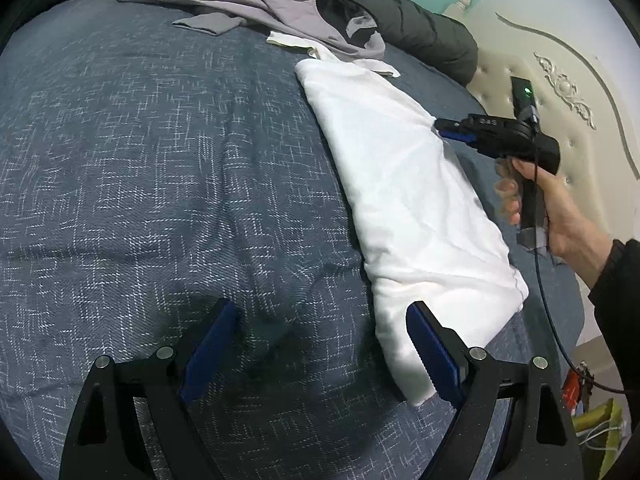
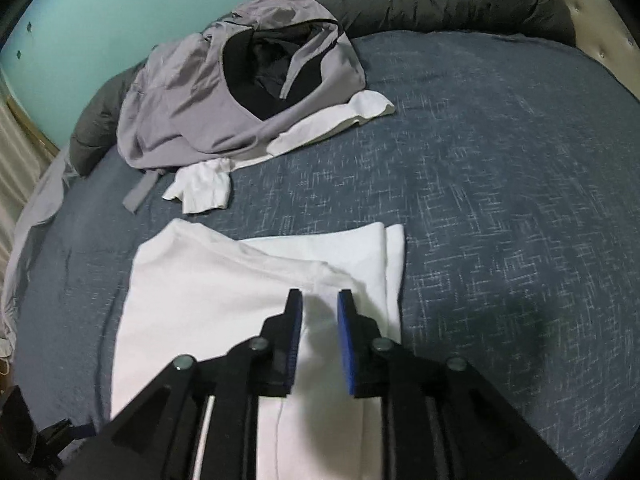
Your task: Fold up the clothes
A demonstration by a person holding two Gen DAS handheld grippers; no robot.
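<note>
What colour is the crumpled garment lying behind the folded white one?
Light lilac-grey with a black lining: the crumpled garment, clearest in the right wrist view.
</note>
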